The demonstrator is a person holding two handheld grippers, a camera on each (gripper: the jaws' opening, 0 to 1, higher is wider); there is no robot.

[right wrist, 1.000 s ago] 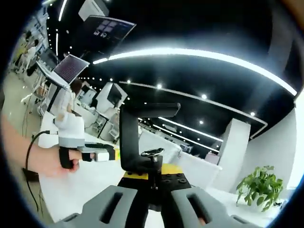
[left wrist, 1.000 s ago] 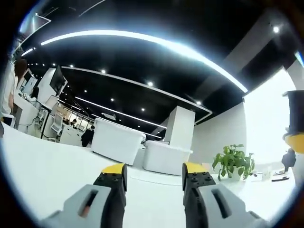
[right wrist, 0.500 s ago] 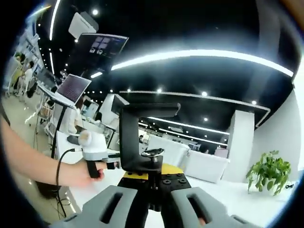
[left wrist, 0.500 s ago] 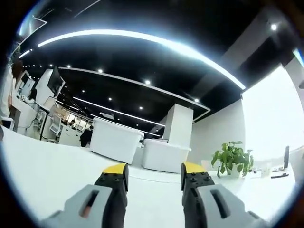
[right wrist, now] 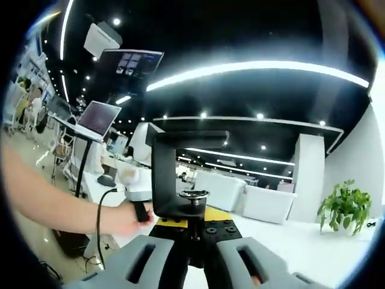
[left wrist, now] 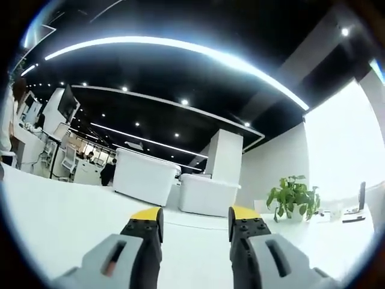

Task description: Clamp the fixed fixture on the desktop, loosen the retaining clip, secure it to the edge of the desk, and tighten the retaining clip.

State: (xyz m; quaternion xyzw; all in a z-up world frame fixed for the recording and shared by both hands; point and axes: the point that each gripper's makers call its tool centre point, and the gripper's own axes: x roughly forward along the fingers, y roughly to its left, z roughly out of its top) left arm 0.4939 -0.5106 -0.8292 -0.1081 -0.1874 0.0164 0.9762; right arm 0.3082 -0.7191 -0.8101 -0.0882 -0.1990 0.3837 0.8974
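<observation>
Fixture [right wrist: 174, 174] clenched upright in right gripper [right wrist: 192, 232]; left gripper [left wrist: 194, 220] released over white desktop [left wrist: 54, 211].

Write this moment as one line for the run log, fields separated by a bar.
right gripper: shut on black C-shaped clamp fixture, held upright | left gripper: open, holding nothing, above white desk | clamp not yet on desk edge

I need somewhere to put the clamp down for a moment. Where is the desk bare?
The white desk lies bare ahead of the open left gripper, out to the white cabinets. It is busier by the potted plant, with small items beside it. The right gripper holds the black clamp.
</observation>
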